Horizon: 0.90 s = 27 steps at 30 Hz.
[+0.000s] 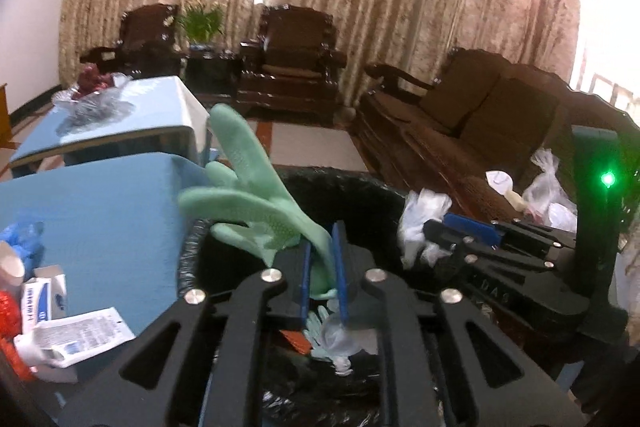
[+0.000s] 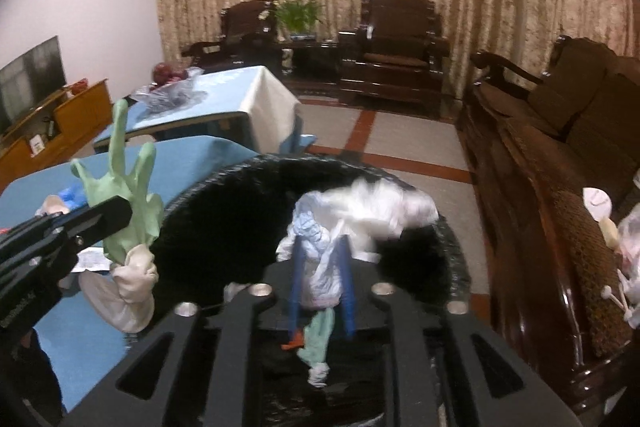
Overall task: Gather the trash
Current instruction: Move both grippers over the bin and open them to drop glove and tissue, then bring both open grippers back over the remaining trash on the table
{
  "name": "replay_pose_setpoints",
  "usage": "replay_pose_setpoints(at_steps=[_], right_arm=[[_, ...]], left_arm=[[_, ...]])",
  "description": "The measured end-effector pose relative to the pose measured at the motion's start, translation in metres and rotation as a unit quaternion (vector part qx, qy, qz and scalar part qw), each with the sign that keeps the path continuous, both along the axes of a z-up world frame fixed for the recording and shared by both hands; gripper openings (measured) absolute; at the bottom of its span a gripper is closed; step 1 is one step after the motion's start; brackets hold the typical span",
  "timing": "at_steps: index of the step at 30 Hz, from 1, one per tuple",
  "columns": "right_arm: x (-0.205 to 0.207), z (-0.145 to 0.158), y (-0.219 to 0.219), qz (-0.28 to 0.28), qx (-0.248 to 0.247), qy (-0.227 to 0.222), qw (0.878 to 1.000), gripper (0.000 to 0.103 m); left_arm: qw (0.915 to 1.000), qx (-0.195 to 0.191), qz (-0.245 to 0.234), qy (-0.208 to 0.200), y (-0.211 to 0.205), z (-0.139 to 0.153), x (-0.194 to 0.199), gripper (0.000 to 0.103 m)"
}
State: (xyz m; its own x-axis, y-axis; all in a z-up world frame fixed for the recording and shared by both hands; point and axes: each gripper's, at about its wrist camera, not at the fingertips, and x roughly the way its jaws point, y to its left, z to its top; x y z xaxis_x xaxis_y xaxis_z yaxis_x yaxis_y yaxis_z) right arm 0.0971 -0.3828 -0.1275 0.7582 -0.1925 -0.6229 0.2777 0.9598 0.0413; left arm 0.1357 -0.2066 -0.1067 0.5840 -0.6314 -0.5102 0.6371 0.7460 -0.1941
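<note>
My left gripper is shut on a green rubber glove, held over the rim of a black-lined trash bin. It also shows in the right wrist view, with the green glove sticking up. My right gripper is shut on a crumpled white plastic wad above the bin's black liner. In the left wrist view the right gripper holds the white wad over the bin. Another green glove and white scraps lie inside the bin.
A blue-covered table stands left of the bin, with paper packets, a blue glove and red wrapping. A farther blue table holds a glass dish. A dark wooden sofa on the right holds plastic bags.
</note>
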Motion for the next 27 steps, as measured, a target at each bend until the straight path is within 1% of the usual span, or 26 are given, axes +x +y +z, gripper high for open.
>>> replay_pose_setpoints(at_steps=[1,2,3,5,6,7,9,11,15,20,24,27], right_arm=[[0.000,0.000,-0.002,-0.005,-0.001,-0.001,1.000,0.049],[-0.003,0.000,-0.003,-0.013,-0.002,-0.002,1.000,0.057],[-0.005,0.000,-0.003,-0.018,-0.002,-0.002,1.000,0.061],[-0.008,0.003,-0.001,-0.030,-0.007,-0.008,1.000,0.080],[-0.008,0.003,-0.003,-0.032,-0.007,-0.010,0.999,0.082],[-0.010,0.005,0.000,-0.031,-0.003,-0.013,0.999,0.084],[-0.011,0.008,0.005,-0.029,0.002,-0.019,0.999,0.087],[-0.012,0.011,0.014,-0.024,0.005,-0.026,0.999,0.090],[-0.007,0.018,0.040,0.005,0.018,-0.036,0.999,0.091],[0.003,0.026,0.087,0.059,0.031,-0.050,0.996,0.091],[0.012,0.030,0.130,0.105,0.040,-0.057,0.992,0.091],[0.019,0.029,0.164,0.137,0.041,-0.056,0.988,0.091]], left_arm=[[1.0000,-0.001,-0.001,0.005,0.000,-0.001,0.002,0.022],[1.0000,-0.005,0.000,0.006,0.002,-0.002,0.002,0.034],[1.0000,-0.007,0.004,0.002,0.005,-0.001,0.002,0.044],[0.9998,-0.007,0.015,-0.011,0.015,0.001,-0.002,0.052],[0.9996,-0.005,0.021,-0.017,0.022,0.002,-0.004,0.056],[0.9994,-0.003,0.027,-0.021,0.027,0.004,-0.006,0.057],[0.9987,0.001,0.041,-0.030,0.040,0.007,-0.006,0.063],[0.9972,0.009,0.062,-0.040,0.062,0.010,-0.010,0.067],[0.9927,0.020,0.109,-0.047,0.105,0.017,-0.014,0.069],[0.9824,0.036,0.176,-0.052,0.169,0.023,-0.027,0.070],[0.9711,0.048,0.228,-0.051,0.219,0.027,-0.036,0.070],[0.9631,0.059,0.257,-0.051,0.249,0.027,-0.039,0.070]])
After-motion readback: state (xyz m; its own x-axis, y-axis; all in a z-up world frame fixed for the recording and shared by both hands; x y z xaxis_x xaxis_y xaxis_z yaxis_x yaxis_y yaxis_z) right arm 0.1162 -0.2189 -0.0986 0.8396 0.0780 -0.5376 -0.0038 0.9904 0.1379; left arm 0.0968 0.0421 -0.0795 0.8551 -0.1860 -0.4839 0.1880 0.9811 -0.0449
